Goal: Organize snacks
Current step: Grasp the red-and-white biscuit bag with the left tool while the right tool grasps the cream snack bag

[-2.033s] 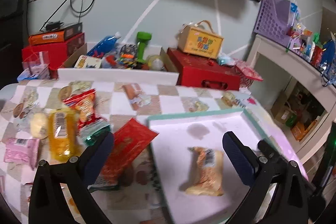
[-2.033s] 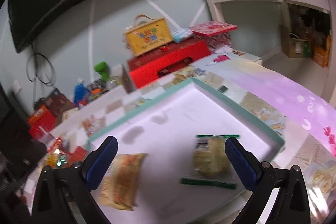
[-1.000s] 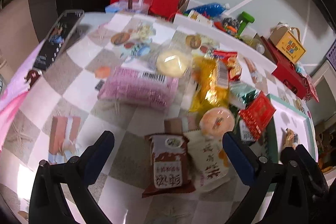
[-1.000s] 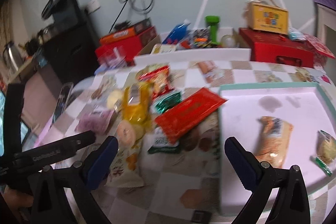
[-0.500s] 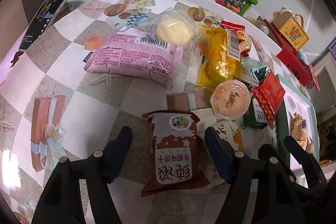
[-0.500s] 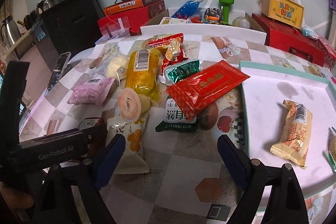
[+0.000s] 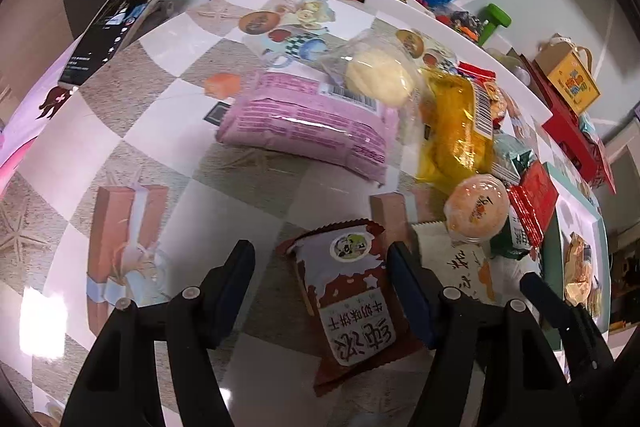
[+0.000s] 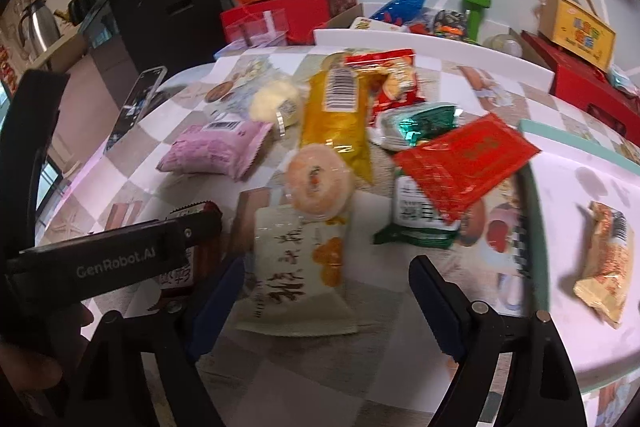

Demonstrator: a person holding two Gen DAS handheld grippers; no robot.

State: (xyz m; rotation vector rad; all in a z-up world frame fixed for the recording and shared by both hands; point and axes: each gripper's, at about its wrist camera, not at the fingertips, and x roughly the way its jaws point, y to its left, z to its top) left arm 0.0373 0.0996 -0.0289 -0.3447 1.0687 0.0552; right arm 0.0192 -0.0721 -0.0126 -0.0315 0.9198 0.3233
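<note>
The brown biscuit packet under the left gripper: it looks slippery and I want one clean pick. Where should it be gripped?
Across its two long edges near mid-length, coming down from above. The brown biscuit packet lies flat between the closing jaws of the left gripper, its sealed ends crimped thin.

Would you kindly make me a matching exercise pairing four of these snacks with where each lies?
1. brown packet
2. cream packet
3. tan snack
4. pink packet

A. on the white tray
B. between the left gripper's fingers
C. beside the phone, past the grippers
D. between the right gripper's fingers

Pairs: 1-B, 2-D, 3-A, 4-C
</note>
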